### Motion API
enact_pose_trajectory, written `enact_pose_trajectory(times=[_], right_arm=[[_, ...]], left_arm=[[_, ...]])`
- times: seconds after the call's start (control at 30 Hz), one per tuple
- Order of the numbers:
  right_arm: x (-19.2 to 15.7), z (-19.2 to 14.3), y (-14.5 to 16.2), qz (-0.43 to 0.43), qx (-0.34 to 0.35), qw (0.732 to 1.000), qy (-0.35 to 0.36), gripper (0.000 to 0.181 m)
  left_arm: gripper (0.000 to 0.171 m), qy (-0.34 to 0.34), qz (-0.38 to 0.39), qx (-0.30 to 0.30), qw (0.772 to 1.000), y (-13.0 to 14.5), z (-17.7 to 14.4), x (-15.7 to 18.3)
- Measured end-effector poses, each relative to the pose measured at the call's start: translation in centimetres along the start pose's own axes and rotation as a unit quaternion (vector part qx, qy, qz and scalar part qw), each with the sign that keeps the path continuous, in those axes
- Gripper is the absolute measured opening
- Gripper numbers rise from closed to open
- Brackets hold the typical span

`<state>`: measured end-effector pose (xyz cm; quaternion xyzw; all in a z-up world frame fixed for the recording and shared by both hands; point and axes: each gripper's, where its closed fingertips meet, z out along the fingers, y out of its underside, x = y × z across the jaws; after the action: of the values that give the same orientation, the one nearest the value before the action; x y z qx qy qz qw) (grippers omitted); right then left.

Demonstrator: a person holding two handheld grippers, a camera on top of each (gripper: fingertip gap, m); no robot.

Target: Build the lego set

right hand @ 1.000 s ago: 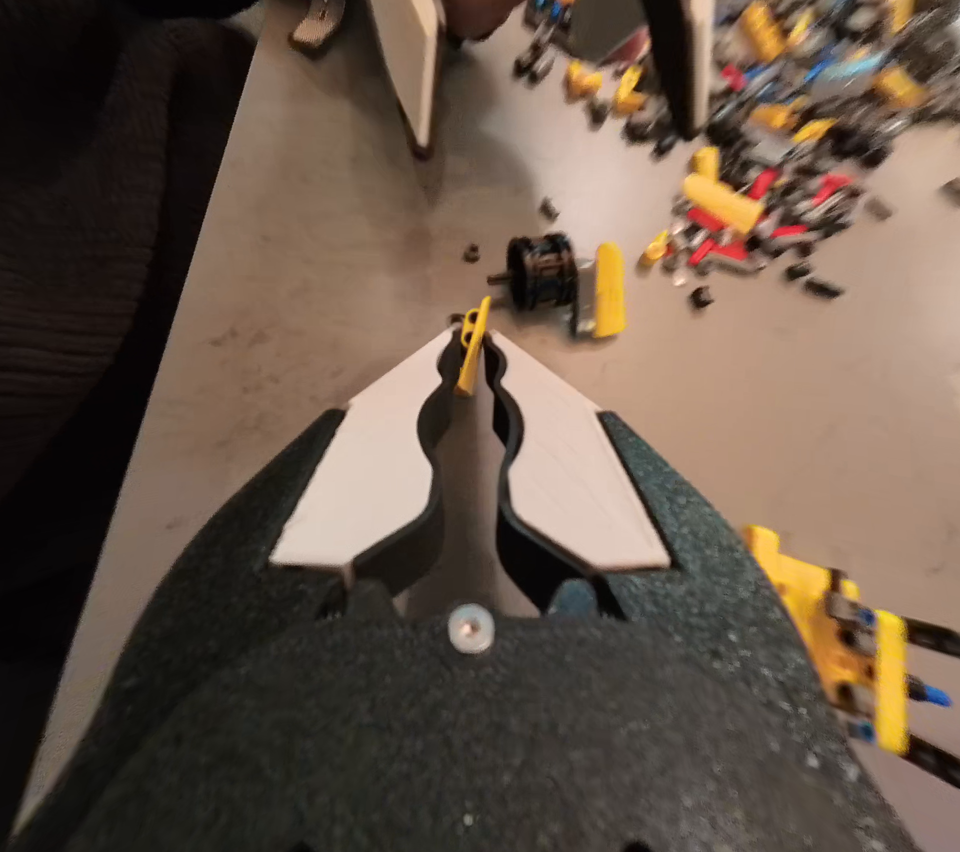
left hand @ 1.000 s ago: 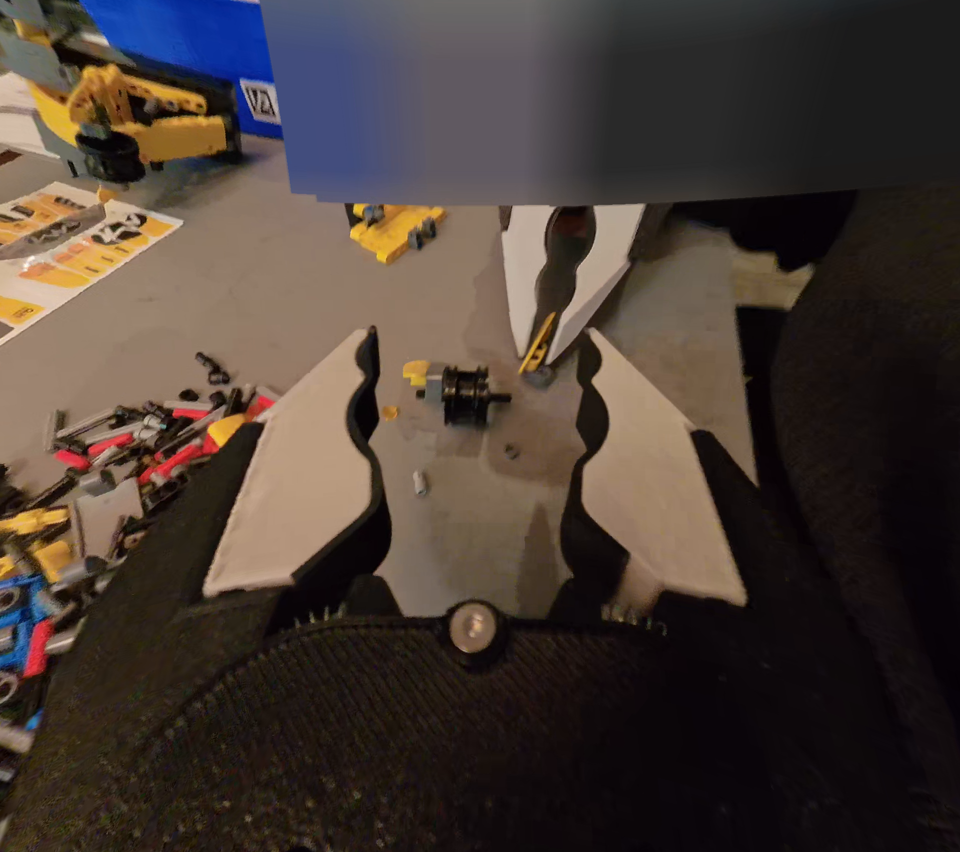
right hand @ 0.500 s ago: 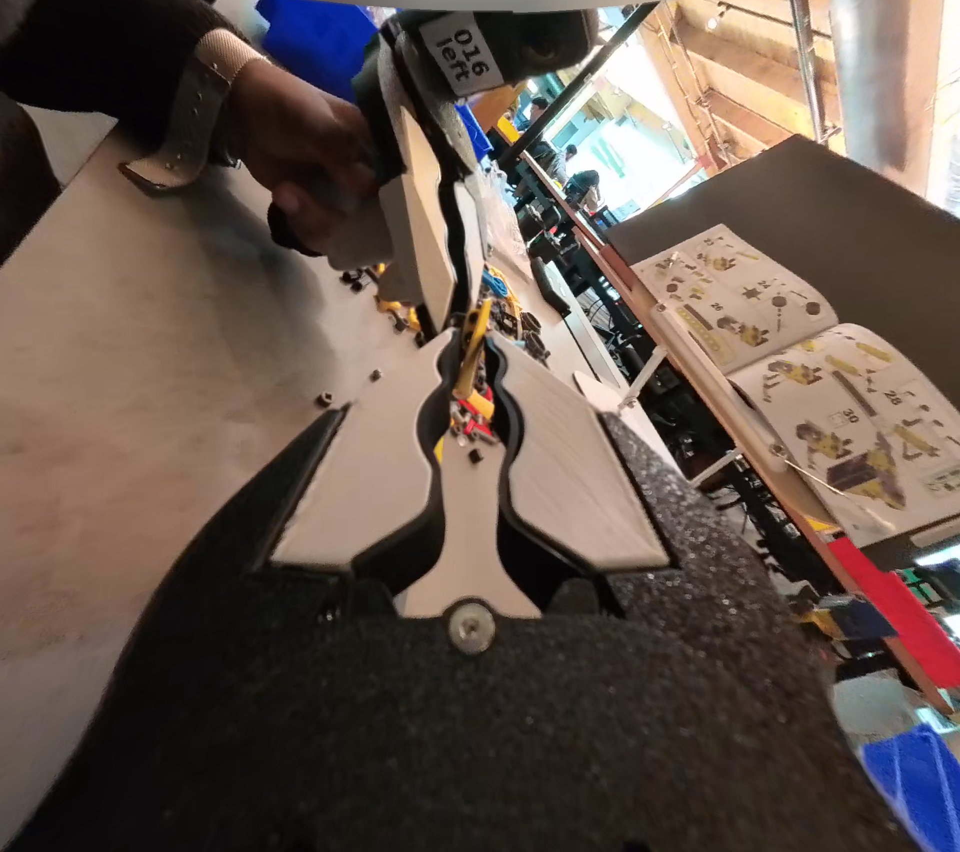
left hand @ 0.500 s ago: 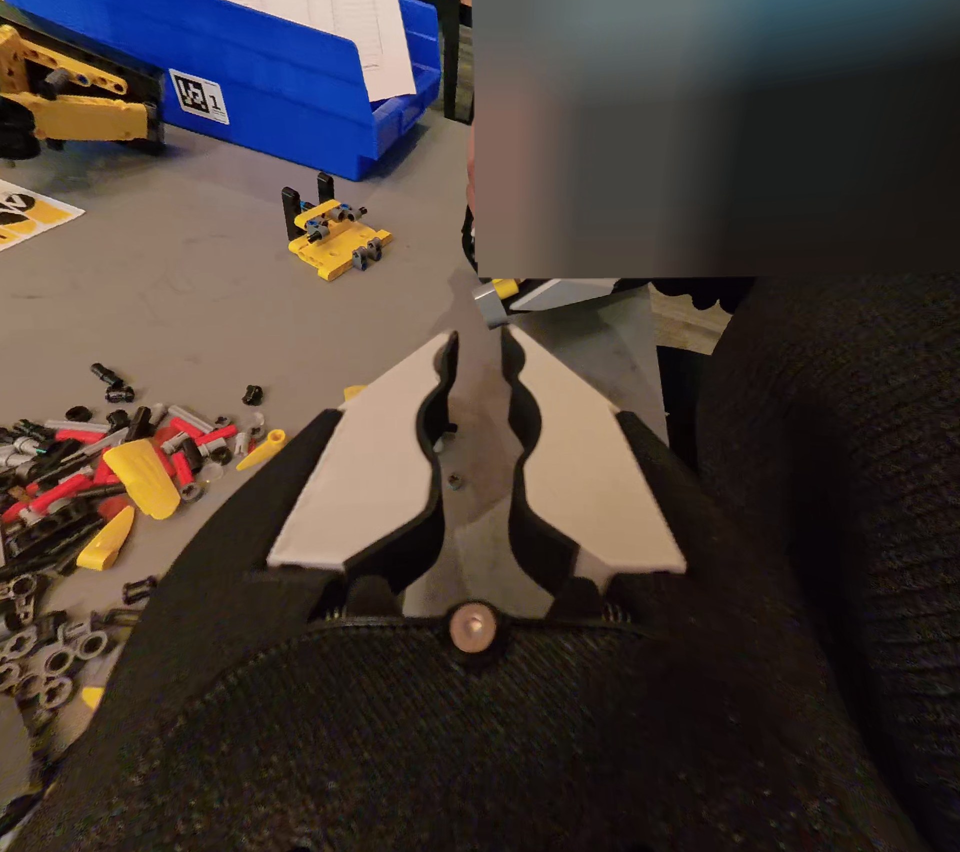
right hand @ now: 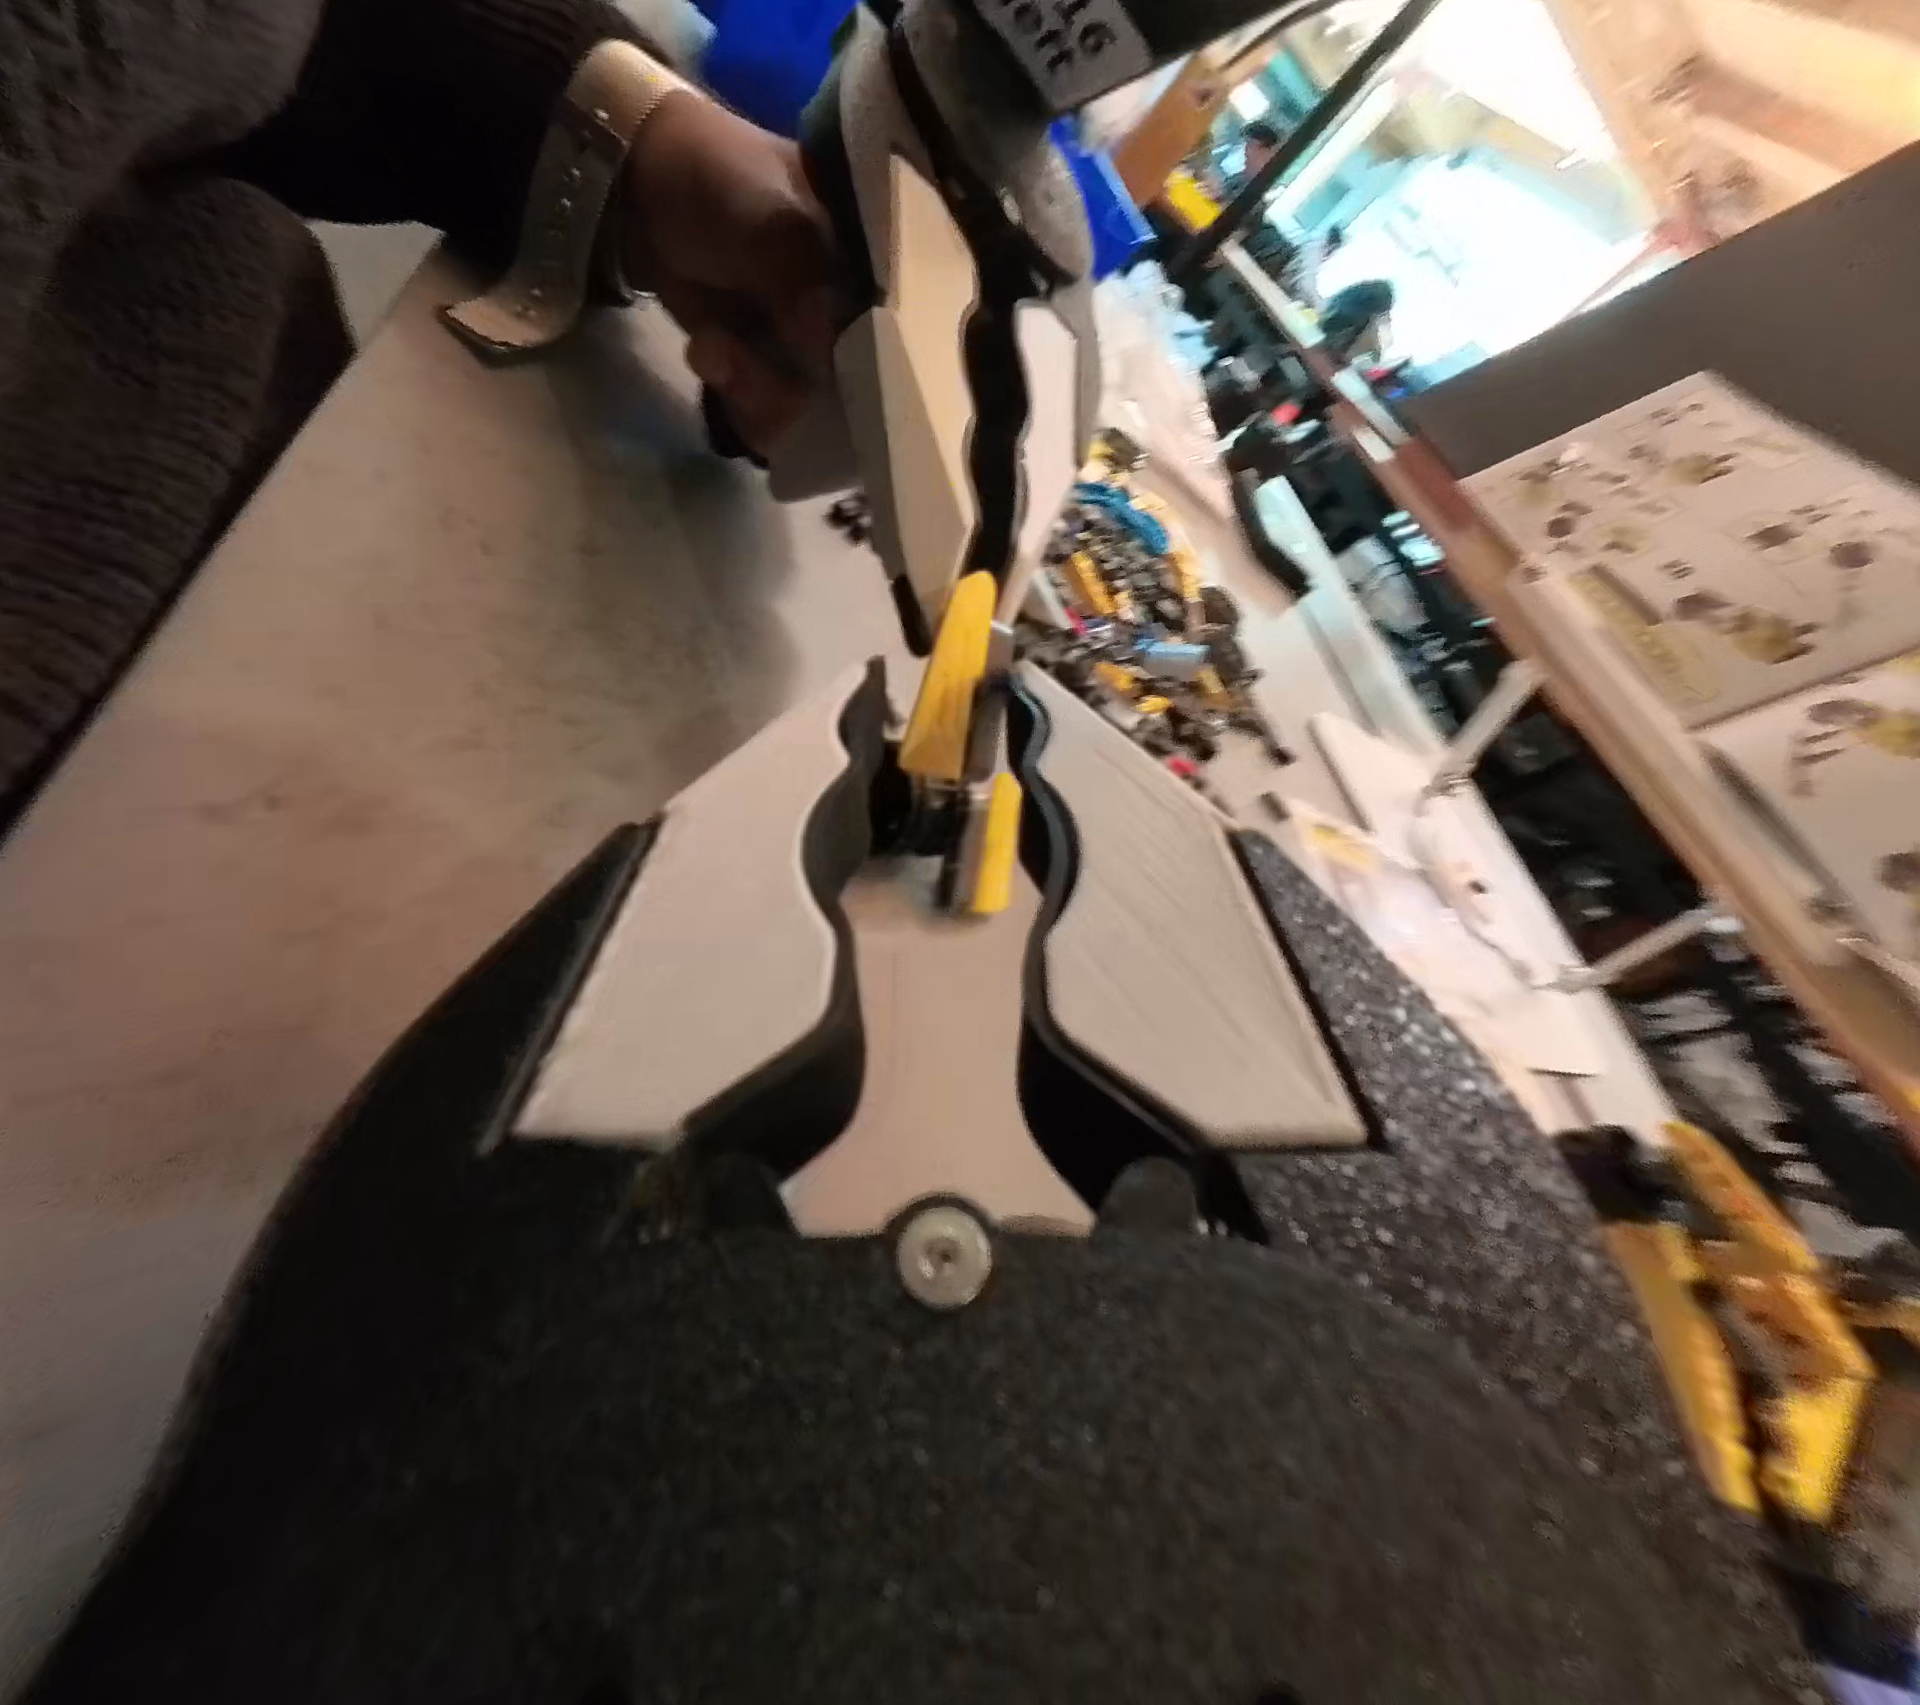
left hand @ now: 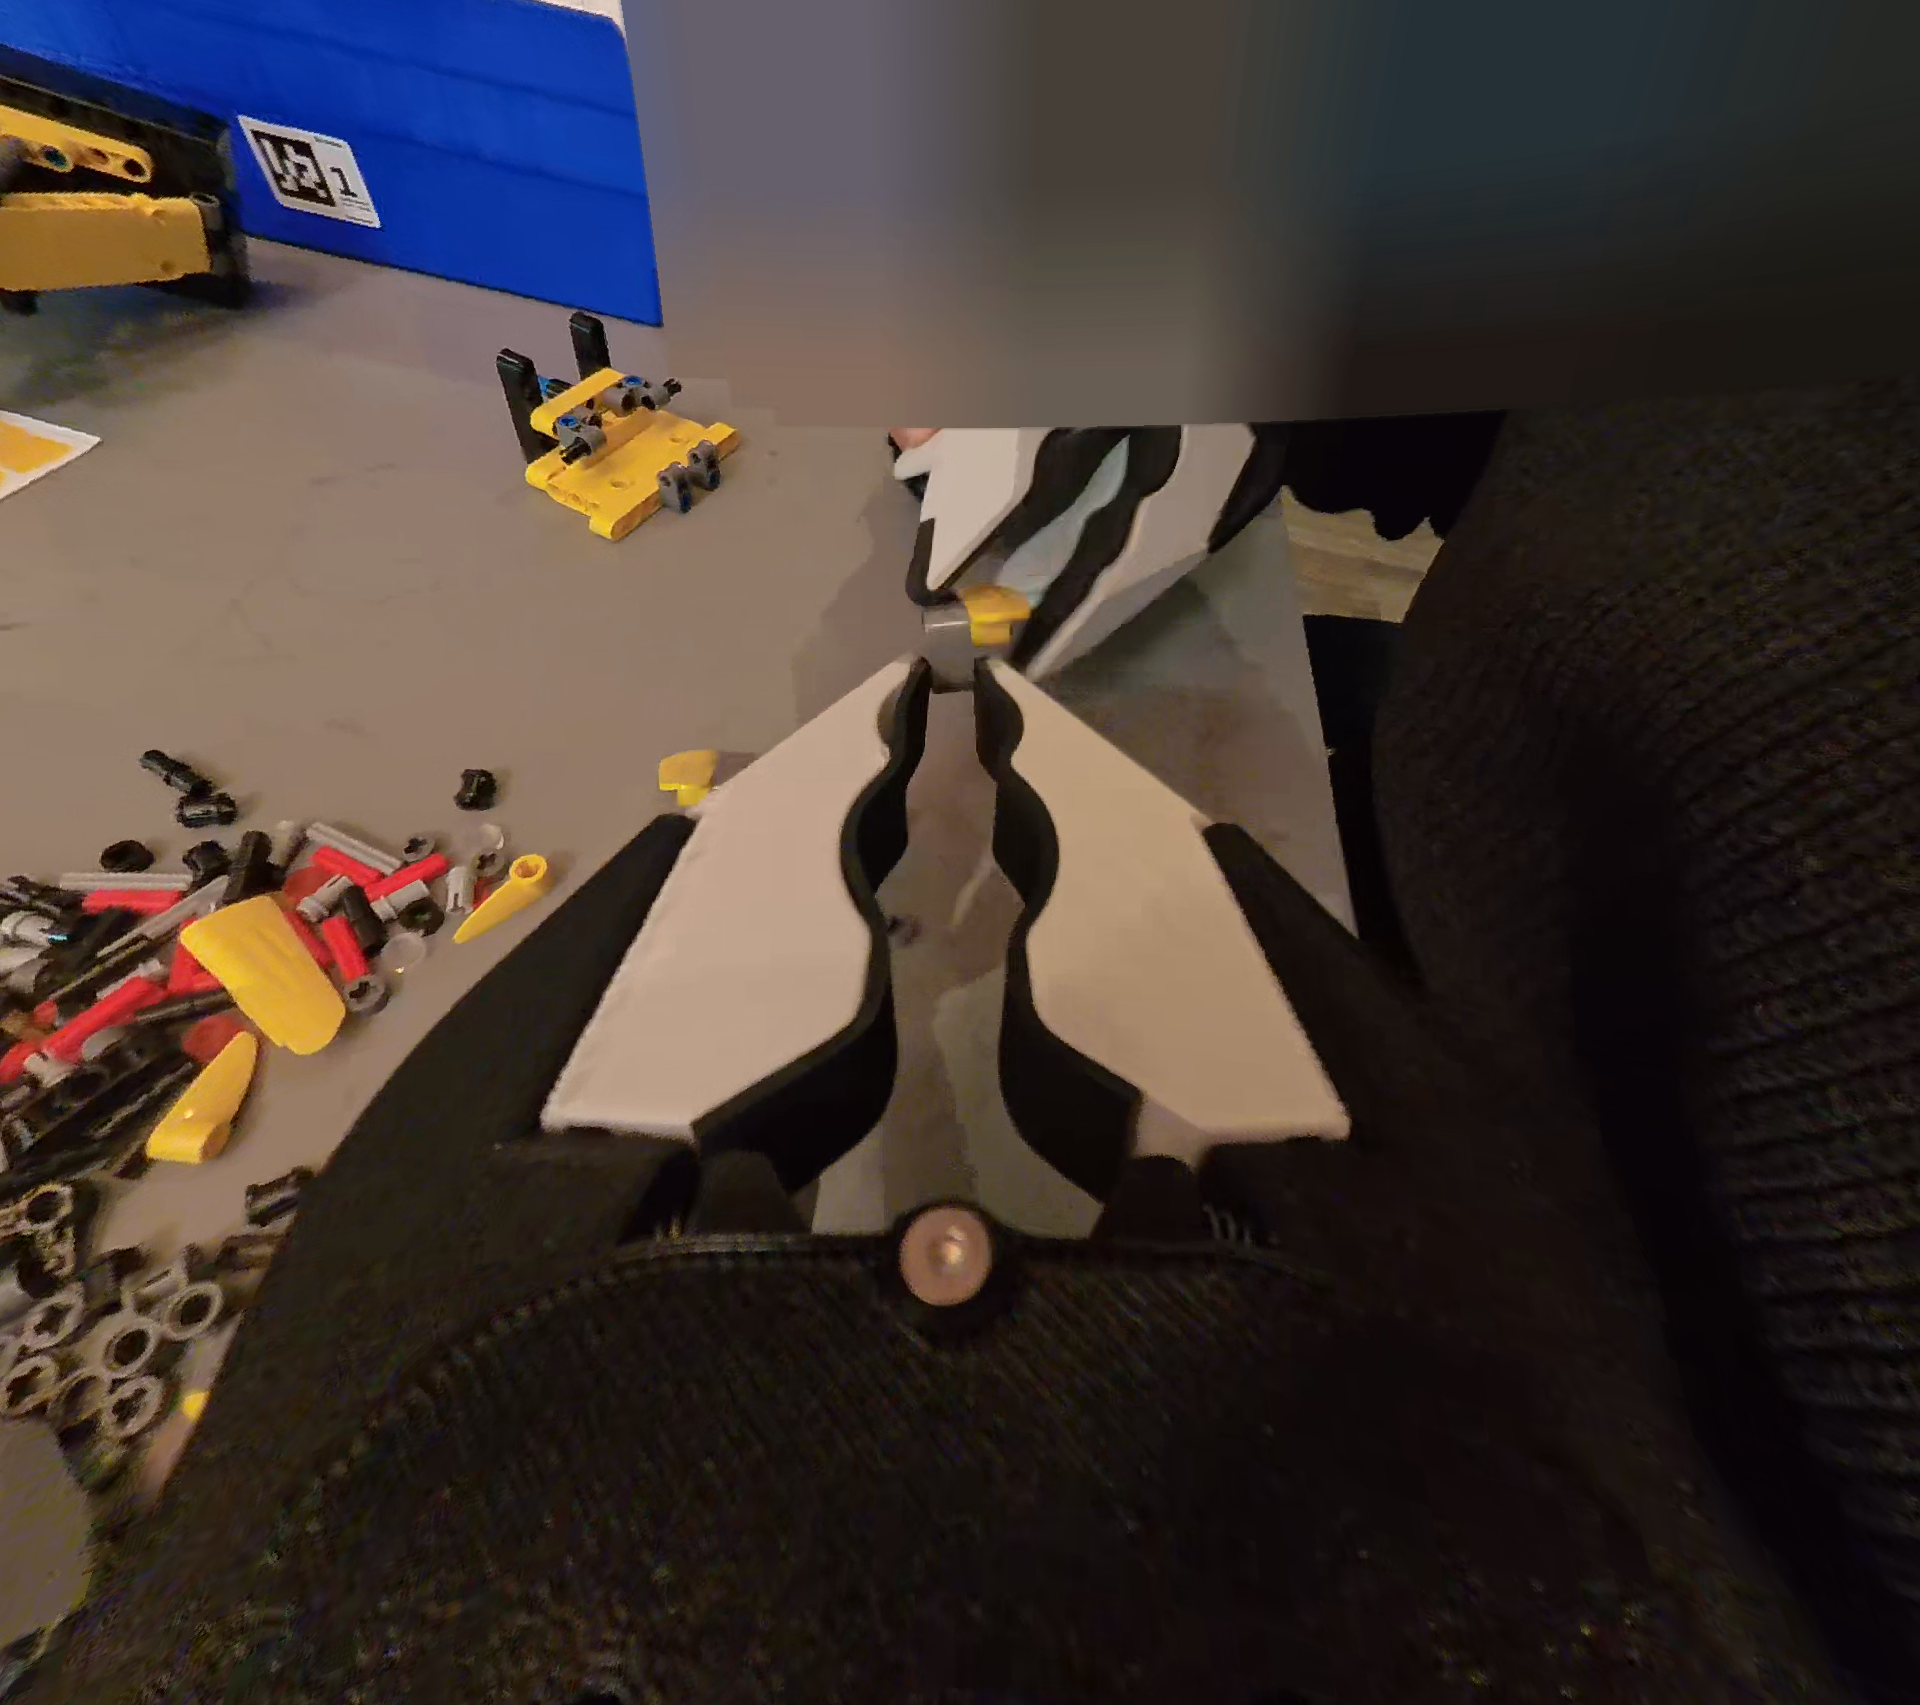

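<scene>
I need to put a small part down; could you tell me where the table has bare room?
The grey table is bare between the small yellow assembly and the loose parts pile, reaching toward the blue bin. It is crowded at the pile and where both grippers' tips meet.

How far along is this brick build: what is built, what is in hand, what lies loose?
Built: a small yellow subassembly and a larger yellow model stand on the table. In hand: the left gripper pinches a grey-and-yellow part, held against yellow parts between the fingers of the right gripper; whether they are joined I cannot tell. Left: a pile of loose parts.
</scene>
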<state>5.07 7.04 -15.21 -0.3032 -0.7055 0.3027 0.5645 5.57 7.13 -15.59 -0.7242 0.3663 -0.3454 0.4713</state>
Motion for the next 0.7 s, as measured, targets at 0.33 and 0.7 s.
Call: enact_pose_trajectory(times=[0.33, 0.7], right_arm=[[-0.7, -0.9, 0.7, 0.135, -0.027, 0.986, -0.095, 0.029], [-2.1, -0.5, 2.2, 0.097, -0.081, 0.985, -0.116, 0.026]], left_arm=[[0.004, -0.001, 0.036, -0.042, 0.998, 1.4, 0.3, 0.2], [0.004, -0.013, 0.053, -0.089, 0.995, 2.7, 1.2, 0.2]])
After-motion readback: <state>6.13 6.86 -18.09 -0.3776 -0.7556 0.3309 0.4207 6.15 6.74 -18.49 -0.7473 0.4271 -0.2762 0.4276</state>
